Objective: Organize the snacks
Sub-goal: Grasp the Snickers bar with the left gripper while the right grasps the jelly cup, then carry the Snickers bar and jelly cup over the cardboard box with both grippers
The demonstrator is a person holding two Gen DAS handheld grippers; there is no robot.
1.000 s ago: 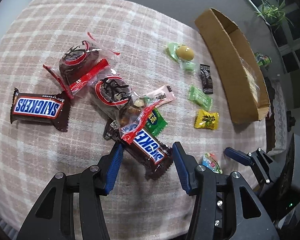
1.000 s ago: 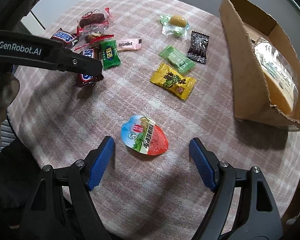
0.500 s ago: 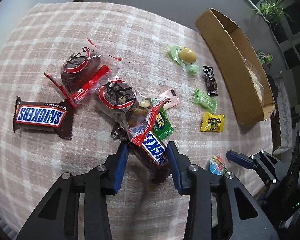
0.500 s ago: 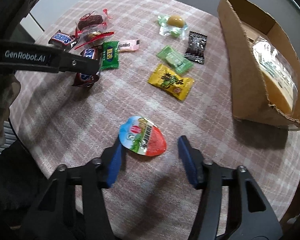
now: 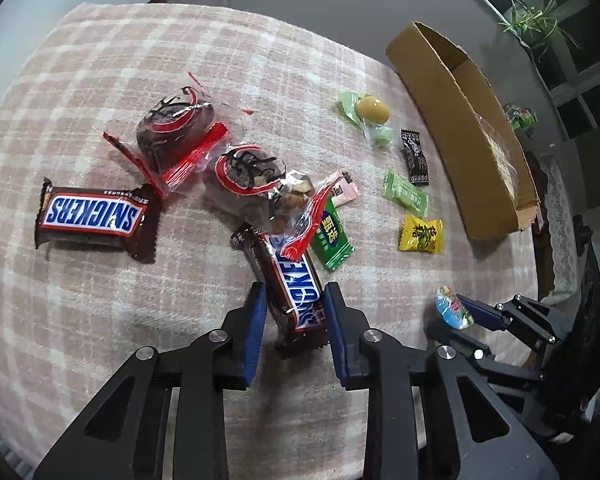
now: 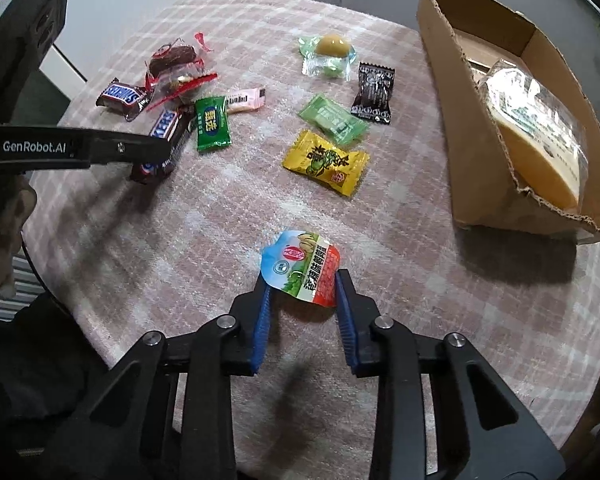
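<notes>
My left gripper [image 5: 294, 320] had just closed on the near end of the brown Snickers bar [image 5: 290, 284], whose long axis ran away from me. My right gripper [image 6: 302, 300], nearer the cardboard box [image 6: 456, 120], had just closed on the foil-lidded jelly cup [image 6: 300, 266].

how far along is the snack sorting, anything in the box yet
Early. Done: only one clear packet lies in the cardboard box. In hand: the left gripper has just closed on a Snickers bar, the right gripper on a jelly cup. Left: the second Snickers, the yellow candy and the other sweets on the tablecloth.
</notes>
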